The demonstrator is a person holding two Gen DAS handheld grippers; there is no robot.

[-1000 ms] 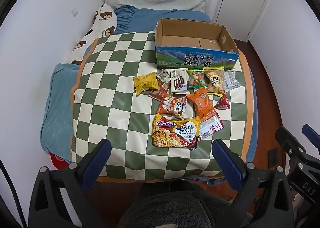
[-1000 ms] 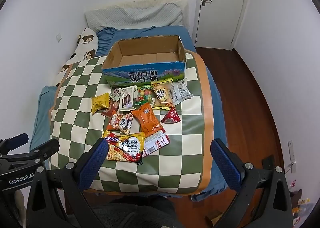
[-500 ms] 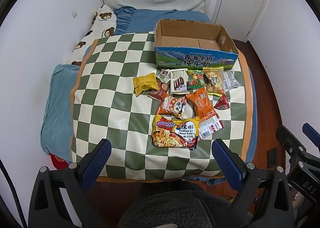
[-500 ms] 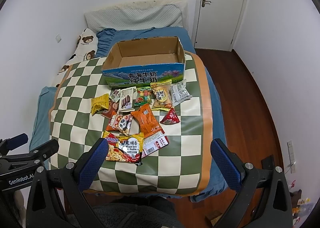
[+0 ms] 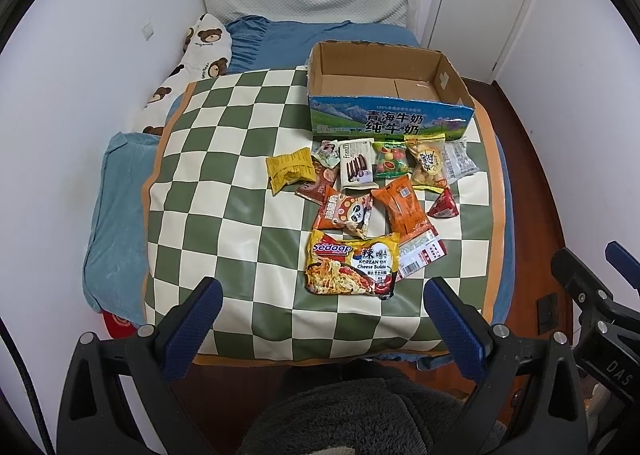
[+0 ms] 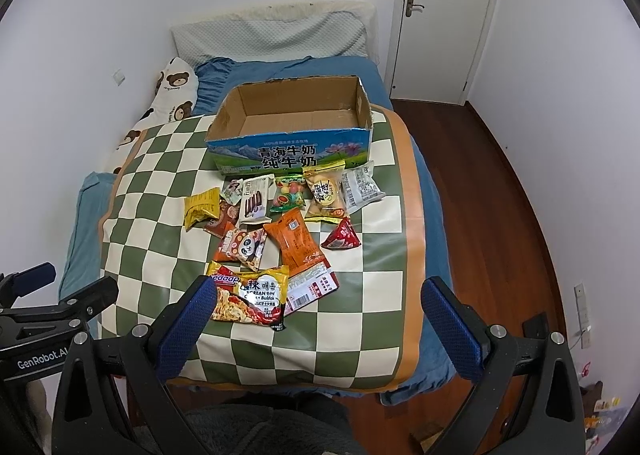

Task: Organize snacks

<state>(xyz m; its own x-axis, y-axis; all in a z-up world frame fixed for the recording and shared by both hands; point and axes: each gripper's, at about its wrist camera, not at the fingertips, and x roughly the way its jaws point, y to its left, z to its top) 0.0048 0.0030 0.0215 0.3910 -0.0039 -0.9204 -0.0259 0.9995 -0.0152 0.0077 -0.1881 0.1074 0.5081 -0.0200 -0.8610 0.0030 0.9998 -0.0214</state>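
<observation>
Several snack packets lie on a green-and-cream checkered mat (image 5: 224, 183) spread over a bed. Nearest is a yellow Sedaap noodle packet (image 5: 352, 267) (image 6: 250, 293). Behind it lie an orange packet (image 5: 402, 207), a panda packet (image 5: 346, 213), a red triangular packet (image 5: 443, 207), a yellow packet (image 5: 290, 173) and a white Franzzi packet (image 5: 356, 169). An open, empty cardboard milk box (image 5: 388, 95) (image 6: 292, 127) stands behind them. My left gripper (image 5: 320, 319) is open, hovering at the mat's near edge. My right gripper (image 6: 318, 321) is open too, its left finger overlapping the noodle packet in view.
A bear-print pillow (image 5: 196, 59) and a grey pillow (image 5: 304, 1) lie at the bed's head. A white door (image 6: 444, 15) and dark wooden floor (image 6: 492, 183) are to the right. The walls are white. Grey fabric of a person's lap (image 5: 352, 415) shows at the bottom.
Both grippers have drifted slightly forward towards the bed, so the snacks sit a little closer. Nothing was grasped or moved on the mat.
</observation>
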